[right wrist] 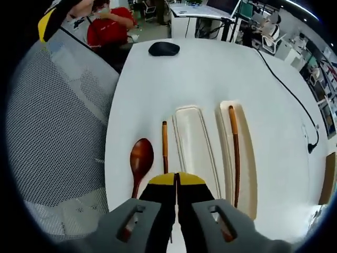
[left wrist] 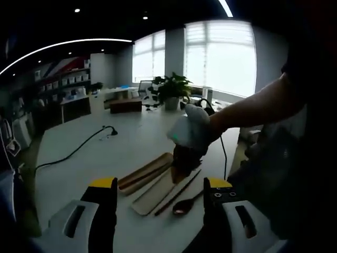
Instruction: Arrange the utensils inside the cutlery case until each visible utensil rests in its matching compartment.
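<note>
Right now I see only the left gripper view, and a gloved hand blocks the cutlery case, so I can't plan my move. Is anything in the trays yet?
Observer: Yes. In the right gripper view, one chopstick lies in the outer tray, the one farther from the spoon.
Operator: And the other tray?
Observer: The inner tray holds nothing.
Operator: Where is the other stick?
Observer: The second chopstick lies on the table, between the spoon and the inner tray.
Operator: Is the right gripper holding it?
Observer: The right gripper has its tips shut together. The stick's near end runs under one jaw, so I can't tell.
</note>
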The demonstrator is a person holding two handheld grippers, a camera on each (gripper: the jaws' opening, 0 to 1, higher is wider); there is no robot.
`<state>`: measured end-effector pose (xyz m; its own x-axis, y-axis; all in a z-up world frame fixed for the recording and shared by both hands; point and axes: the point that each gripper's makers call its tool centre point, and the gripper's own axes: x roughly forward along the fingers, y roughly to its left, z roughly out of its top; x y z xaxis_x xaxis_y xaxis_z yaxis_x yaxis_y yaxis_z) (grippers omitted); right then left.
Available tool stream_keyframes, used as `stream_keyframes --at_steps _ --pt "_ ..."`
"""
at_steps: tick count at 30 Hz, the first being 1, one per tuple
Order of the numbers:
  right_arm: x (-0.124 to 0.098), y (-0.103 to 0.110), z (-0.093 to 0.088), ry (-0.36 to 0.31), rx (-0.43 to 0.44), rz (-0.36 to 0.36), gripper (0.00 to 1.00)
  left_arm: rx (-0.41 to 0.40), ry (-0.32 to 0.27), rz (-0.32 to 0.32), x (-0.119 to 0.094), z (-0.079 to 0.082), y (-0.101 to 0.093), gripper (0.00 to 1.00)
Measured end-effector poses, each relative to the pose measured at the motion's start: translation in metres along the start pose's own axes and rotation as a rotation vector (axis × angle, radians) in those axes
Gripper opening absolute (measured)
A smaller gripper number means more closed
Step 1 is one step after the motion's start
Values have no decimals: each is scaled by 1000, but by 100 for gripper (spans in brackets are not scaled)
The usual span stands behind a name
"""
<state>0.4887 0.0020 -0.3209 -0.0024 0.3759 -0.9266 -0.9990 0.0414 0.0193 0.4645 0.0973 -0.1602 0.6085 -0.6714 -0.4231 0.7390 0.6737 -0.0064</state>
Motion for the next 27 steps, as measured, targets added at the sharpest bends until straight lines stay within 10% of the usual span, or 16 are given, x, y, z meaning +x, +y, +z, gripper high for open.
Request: stream_keyframes --at_steps 27 --pt "18 10 -17 56 -13 27 4 -2 7 1 1 -1 1 68"
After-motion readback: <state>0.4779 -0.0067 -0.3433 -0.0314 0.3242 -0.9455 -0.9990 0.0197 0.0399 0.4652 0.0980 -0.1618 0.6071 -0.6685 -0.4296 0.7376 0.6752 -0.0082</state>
